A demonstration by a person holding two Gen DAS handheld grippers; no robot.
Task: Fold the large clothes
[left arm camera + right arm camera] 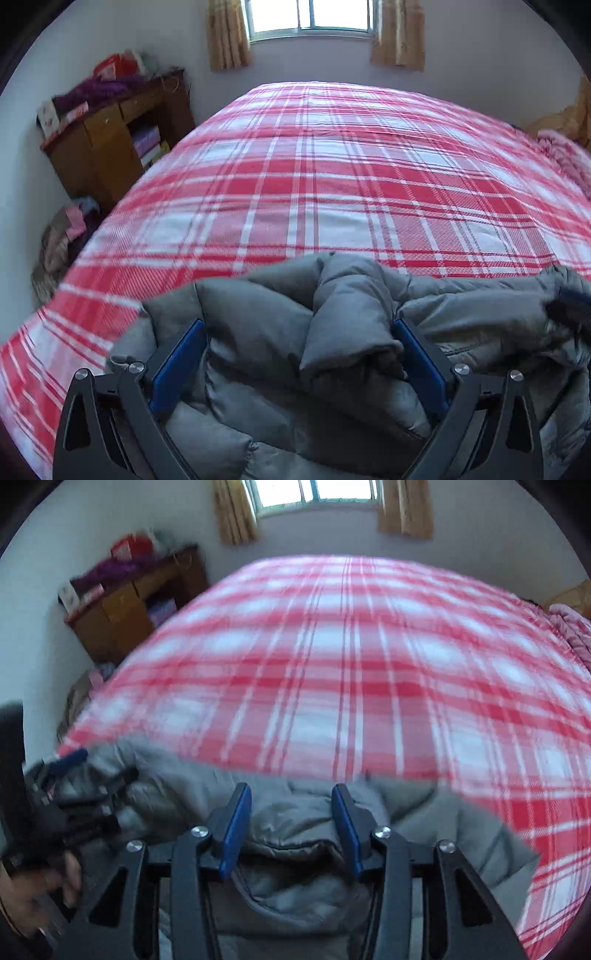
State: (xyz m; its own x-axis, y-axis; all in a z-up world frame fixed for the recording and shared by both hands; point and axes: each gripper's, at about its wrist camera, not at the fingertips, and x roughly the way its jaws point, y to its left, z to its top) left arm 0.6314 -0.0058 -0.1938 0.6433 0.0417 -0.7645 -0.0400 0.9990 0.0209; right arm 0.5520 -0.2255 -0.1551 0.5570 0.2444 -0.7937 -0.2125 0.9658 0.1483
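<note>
A grey padded jacket (pixel 332 332) lies bunched at the near edge of a bed with a red and white plaid cover (pixel 314 177). My left gripper (pixel 299 325) is wide open, with its blue pads on either side of a thick fold of the jacket. In the right wrist view the same jacket (pixel 295 819) lies under my right gripper (pixel 291 794), whose jaws are partly open around a fold of the padding. The left gripper also shows at the left edge of the right wrist view (pixel 70 771), held in a hand.
A wooden cabinet (pixel 110 140) with clutter on top stands left of the bed against the wall. A heap of clothes (pixel 62 240) lies on the floor below it. A window with curtains (pixel 310 18) is at the far wall. Pink bedding (pixel 565 155) lies at the right.
</note>
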